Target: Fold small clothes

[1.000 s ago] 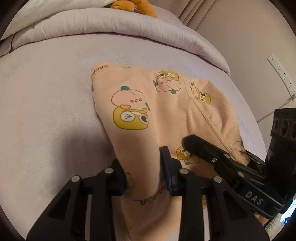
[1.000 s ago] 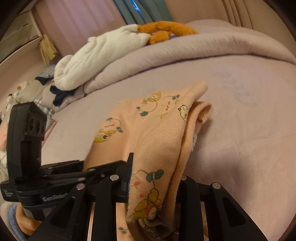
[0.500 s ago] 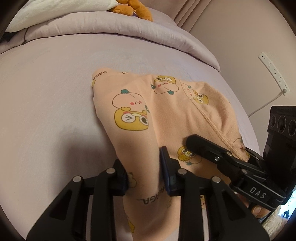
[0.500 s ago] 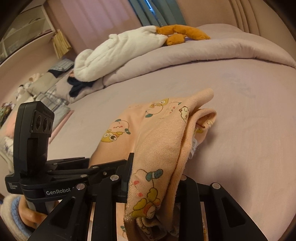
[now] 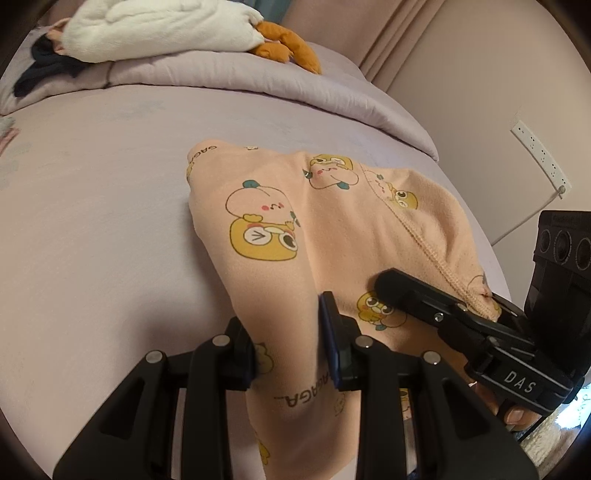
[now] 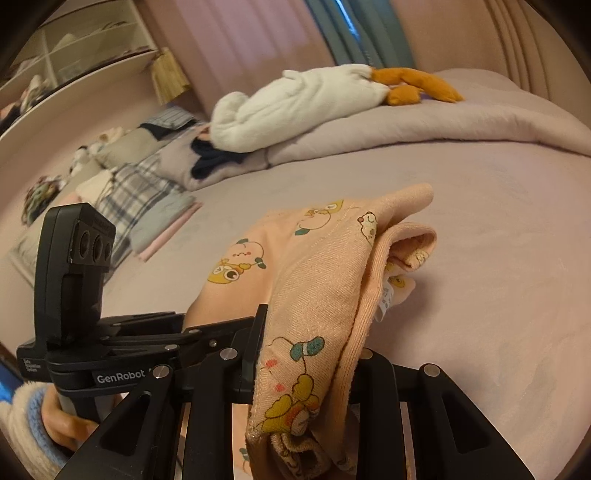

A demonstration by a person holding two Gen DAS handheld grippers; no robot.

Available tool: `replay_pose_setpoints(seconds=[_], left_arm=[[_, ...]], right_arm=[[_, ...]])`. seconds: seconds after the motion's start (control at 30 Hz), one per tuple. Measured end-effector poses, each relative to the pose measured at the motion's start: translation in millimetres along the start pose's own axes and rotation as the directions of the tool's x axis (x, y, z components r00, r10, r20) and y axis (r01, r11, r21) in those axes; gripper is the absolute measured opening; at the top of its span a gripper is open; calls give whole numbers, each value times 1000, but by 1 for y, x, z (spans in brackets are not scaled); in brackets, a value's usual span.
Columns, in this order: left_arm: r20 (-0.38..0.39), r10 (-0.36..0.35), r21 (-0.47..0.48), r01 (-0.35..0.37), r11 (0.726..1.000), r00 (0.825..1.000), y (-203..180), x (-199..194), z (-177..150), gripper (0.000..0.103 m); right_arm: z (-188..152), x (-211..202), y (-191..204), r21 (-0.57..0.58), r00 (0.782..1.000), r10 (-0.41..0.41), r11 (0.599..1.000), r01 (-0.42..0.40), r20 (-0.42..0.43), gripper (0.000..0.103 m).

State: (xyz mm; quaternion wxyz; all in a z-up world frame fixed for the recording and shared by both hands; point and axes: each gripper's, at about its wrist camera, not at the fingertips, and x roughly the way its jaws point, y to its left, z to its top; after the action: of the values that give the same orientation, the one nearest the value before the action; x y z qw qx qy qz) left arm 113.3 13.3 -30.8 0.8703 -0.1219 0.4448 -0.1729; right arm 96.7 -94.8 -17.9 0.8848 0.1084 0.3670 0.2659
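Lifted and carried further up the bed since a second ago: peach garment (image 5: 332, 236), with both grippers; more of the pillow end and the white plush (image 5: 162, 29) now in the left wrist view, folded stack of clothes (image 6: 147, 206) newly visible in the right wrist view. Grip unchanged on both sides.

Garment: small, peach, printed with yellow cartoon figures and lettering. Near edge raised off the bed (image 5: 92, 221), far part draped down onto the lilac sheet, roughly mid-bed. Seam running diagonally across the right half. In the right wrist view, folded over on itself at the right, white care label (image 6: 386, 295) hanging out of the fold.

Left gripper (image 5: 286, 343): jaws clamped on a bunched fold of the near edge, cloth pinched between the pads and hanging below them.

Right gripper (image 6: 306, 350): jaws clamped on the other near corner, thick wad of fabric between the pads, hem dangling underneath. Seen also from the left wrist view, black body marked DAS lying over the garment's right side, fingertip of the holding hand (image 5: 517, 415) below it.

Left gripper body in the right wrist view marked GenRobot, held by a hand (image 6: 62, 417) in a fluffy white-and-blue sleeve (image 6: 26, 424).

Further out: rolled lilac duvet (image 5: 258, 85) across the head of the bed, white plush with orange feet on top, dark clothing beside it. Power strip (image 5: 539, 155) on the wall at right. Curtains (image 6: 266, 37) and shelving (image 6: 74, 48) behind.
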Motion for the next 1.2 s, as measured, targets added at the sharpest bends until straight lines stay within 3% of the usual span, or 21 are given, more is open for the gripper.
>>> replay_pose_setpoints(seconds=[0.6,1.2], left_arm=[[130,86,-91,-74,993,988,25,-89,-49,29],[120,101,-155,-82,985,988,63,-81,-42,29]], right_arm=[[-1,4,70,-141,994,109,984,-108,-2,28],[5,41,83,-165,993,101,980,-110,-61,28]])
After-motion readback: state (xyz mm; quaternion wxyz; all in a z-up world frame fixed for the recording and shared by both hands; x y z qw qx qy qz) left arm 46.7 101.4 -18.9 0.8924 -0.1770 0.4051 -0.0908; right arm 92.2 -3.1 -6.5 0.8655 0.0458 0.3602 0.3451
